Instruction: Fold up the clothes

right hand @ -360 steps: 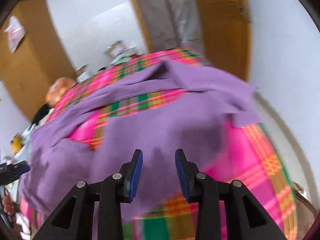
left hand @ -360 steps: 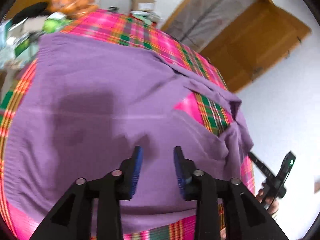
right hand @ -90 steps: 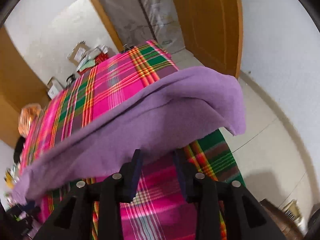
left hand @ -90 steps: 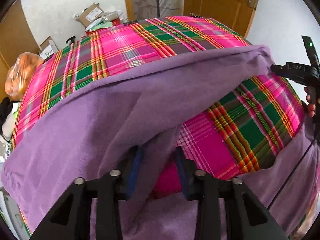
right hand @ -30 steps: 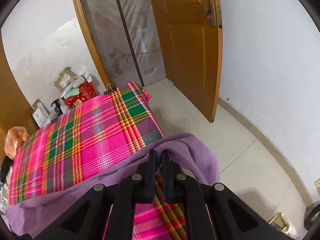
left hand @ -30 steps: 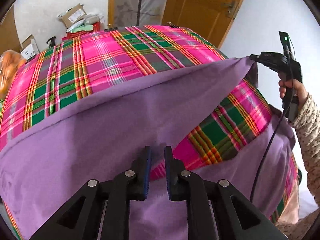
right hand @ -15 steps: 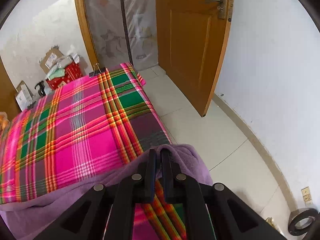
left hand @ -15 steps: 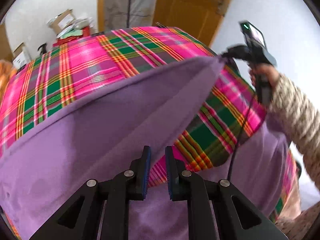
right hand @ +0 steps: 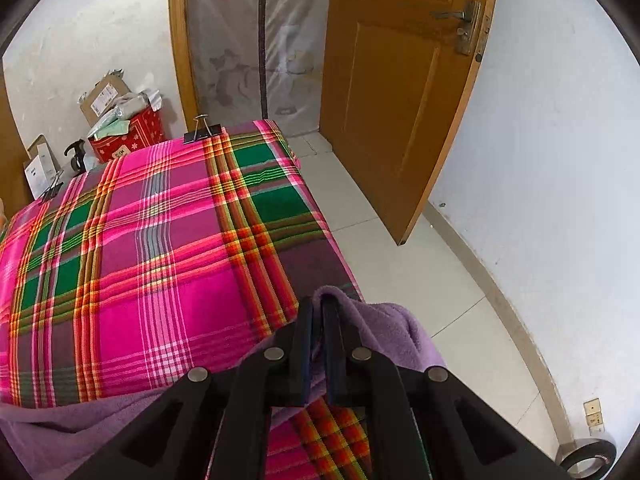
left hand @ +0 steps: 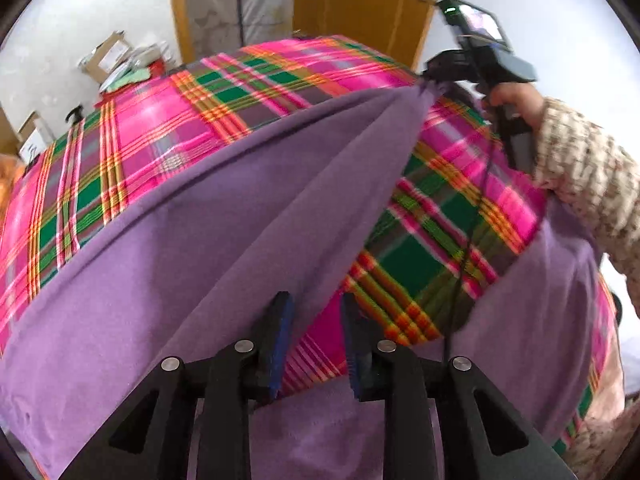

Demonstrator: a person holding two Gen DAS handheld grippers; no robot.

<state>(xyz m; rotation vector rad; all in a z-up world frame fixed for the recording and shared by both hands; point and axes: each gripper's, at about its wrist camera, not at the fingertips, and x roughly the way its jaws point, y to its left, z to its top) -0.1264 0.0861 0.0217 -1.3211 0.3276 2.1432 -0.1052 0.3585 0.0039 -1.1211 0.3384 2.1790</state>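
The right gripper (right hand: pixel 317 312) is pinching a corner of the soft purple fleece garment (left hand: pixel 224 240), lifting it over the pink-and-green plaid cloth (right hand: pixel 160 248). The left gripper (left hand: pixel 316 320) is hanging with fingers apart beside the garment's draped edge.

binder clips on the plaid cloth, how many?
2. One binder clip sits on the plaid cloth's far edge near the doorway, the other binder clip at its far-left edge. More may be hidden under the purple garment.

Tape roll (right hand: pixel 588 458) cut by frame edge
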